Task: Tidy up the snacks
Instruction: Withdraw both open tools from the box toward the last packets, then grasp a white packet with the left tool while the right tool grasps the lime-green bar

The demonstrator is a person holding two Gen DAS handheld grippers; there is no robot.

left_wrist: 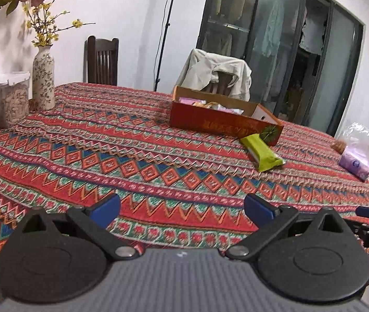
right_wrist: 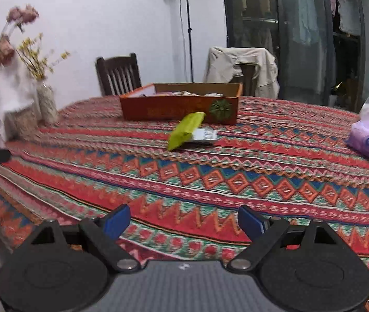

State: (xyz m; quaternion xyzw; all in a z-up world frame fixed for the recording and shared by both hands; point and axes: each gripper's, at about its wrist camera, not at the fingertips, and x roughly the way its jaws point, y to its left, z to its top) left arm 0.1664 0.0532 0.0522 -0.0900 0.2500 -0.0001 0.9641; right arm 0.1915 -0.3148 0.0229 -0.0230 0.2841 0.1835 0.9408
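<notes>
Beside orange box, green snack packet (jaws empty)

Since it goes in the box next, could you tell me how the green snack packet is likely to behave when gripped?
The green snack packet looks like a thin crimped wrapper, so probably light and crushable. Its sheen suggests the pads may slip. It lies flat on the tablecloth, overlapping a white packet, so a push would likely slide it, not roll it.

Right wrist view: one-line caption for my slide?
Open right gripper above patterned tablecloth, facing green packet before orange box.
</notes>
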